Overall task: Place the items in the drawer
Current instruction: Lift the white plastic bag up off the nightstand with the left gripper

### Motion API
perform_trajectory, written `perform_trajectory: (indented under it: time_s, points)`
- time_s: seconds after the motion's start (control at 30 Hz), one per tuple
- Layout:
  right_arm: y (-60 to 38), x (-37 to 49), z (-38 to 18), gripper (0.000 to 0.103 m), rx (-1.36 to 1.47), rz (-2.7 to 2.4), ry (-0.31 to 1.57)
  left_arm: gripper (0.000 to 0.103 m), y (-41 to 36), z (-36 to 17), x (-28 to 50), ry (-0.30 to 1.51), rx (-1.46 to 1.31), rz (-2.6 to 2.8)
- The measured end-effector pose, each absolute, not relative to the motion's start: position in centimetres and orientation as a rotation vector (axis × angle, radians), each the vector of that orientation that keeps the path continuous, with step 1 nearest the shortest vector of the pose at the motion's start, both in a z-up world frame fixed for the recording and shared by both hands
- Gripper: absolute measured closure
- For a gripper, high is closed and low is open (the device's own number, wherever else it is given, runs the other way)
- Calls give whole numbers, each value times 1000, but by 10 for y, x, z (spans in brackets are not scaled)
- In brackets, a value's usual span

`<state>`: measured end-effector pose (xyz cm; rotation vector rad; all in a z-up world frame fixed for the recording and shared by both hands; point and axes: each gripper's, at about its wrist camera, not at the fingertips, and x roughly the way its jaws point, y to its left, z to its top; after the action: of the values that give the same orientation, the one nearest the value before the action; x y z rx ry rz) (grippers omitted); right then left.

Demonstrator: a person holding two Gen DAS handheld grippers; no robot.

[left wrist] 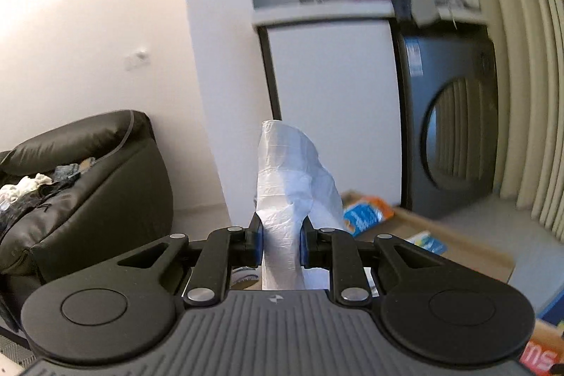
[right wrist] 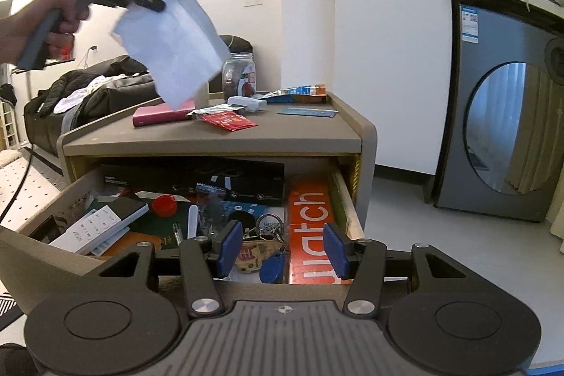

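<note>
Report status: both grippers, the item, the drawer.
Left gripper shut on white plastic bag, held high above the nightstand top. Right gripper open, empty, over open drawer. Drawer cluttered; nothing blocking the drop.

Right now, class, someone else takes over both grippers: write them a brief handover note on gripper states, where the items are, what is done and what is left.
Left gripper: shut on the white plastic bag, held in the air above the left end of the cabinet top.
Right gripper: open, empty, over the front of the open drawer.
Done: drawer is out and already holds many items, among them an orange box and keys.
Left: lower the bag into the drawer, then clear the top: pink notebook, red packet, glass jar, blue snack packet, blue card.
</note>
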<state>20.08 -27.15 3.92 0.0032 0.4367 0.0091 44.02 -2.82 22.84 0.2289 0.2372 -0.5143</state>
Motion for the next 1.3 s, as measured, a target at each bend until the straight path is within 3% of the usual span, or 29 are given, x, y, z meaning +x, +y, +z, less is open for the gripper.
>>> perform_trajectory:
  time_s: [0.6, 1.3]
  points:
    - [-260, 193, 40, 48, -24, 3, 399, 82, 59, 252, 332, 40, 50, -402]
    - [-241, 160, 46, 41, -31, 138, 291, 82, 60, 227, 242, 56, 38, -329]
